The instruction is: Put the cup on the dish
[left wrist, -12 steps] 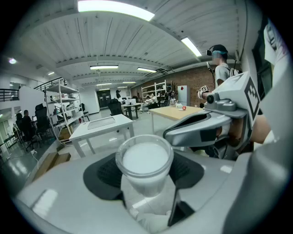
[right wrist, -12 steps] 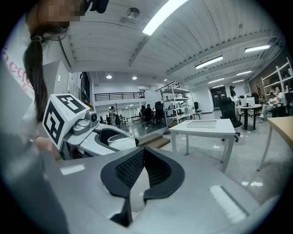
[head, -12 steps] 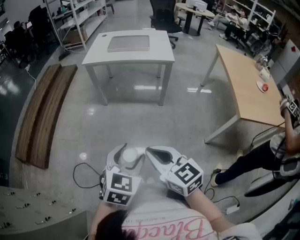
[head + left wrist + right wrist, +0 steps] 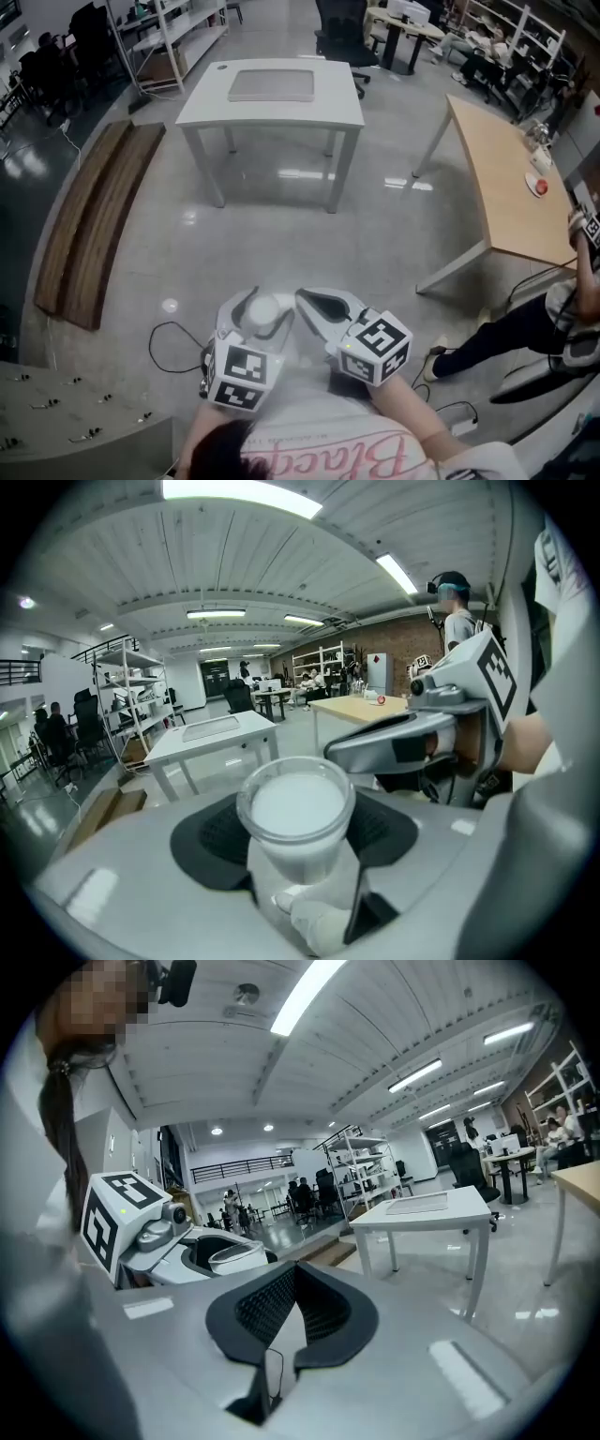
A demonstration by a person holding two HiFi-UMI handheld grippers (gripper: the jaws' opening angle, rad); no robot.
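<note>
**Cup held in our left gripper**

Our left gripper [image 4: 266,306] pinches the translucent white plastic cup [image 4: 295,810] between its dark pads, above the glossy grey floor [image 4: 375,234]. Just beside it on the right, our right gripper [image 4: 292,1283] holds nothing, its jaws pressed together. The white rectangular table [image 4: 202,111] stands well ahead.

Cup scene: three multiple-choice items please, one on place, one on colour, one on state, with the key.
1. Where is the cup? A on a dish; B between the jaws of the left gripper; C on the floor.
2. The table straight ahead has a top that is: A white; B red; C black.
3. The right gripper is: A shut, empty; B on the cup; C wide open.
Key: B, its pads clamp the cup's sides; A, the head view shows it white; A, its pads meet with nothing between.
</note>
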